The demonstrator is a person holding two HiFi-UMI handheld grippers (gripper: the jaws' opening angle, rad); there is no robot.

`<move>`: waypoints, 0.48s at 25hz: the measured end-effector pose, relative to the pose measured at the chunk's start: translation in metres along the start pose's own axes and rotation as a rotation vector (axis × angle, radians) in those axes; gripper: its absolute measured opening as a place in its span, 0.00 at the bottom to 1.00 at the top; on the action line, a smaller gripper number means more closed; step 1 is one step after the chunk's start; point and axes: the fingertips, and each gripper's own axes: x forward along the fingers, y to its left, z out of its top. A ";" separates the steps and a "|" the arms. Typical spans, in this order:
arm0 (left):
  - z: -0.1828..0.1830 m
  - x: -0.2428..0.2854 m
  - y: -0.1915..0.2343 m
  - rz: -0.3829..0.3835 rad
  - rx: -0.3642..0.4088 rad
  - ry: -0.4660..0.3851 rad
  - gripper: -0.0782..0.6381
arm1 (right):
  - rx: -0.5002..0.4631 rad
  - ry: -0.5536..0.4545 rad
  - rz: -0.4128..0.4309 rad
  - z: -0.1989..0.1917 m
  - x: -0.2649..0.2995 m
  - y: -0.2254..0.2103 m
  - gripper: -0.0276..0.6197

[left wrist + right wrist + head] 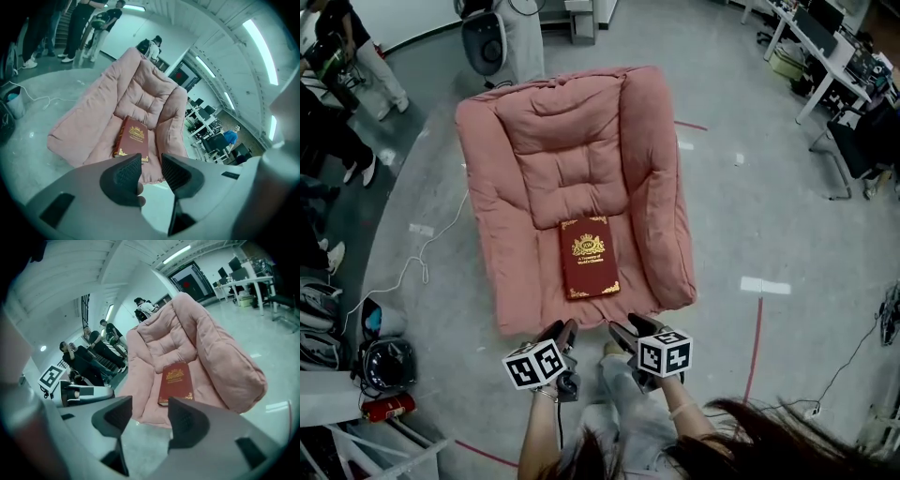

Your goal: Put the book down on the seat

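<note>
A dark red book [589, 257] with gold print lies flat on the seat of a pink cushioned floor chair [502, 197]. It also shows in the left gripper view as the book [133, 136] and in the right gripper view as the book [176, 381]. My left gripper [568, 329] and right gripper [615, 330] hang side by side just in front of the chair's front edge, both clear of the book. The left gripper [151, 169] has a narrow empty gap. The right gripper [150, 416] stands wider, with nothing between its jaws.
People stand at the far left [337, 103]. A cable [403, 277], bags and a red canister [389, 408] lie on the floor at the left. Desks and chairs [834, 75] fill the back right. Red tape lines [757, 337] mark the grey floor.
</note>
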 end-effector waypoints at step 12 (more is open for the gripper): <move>-0.006 -0.060 -0.023 -0.029 0.049 -0.057 0.23 | -0.062 -0.059 -0.022 -0.009 -0.050 0.049 0.34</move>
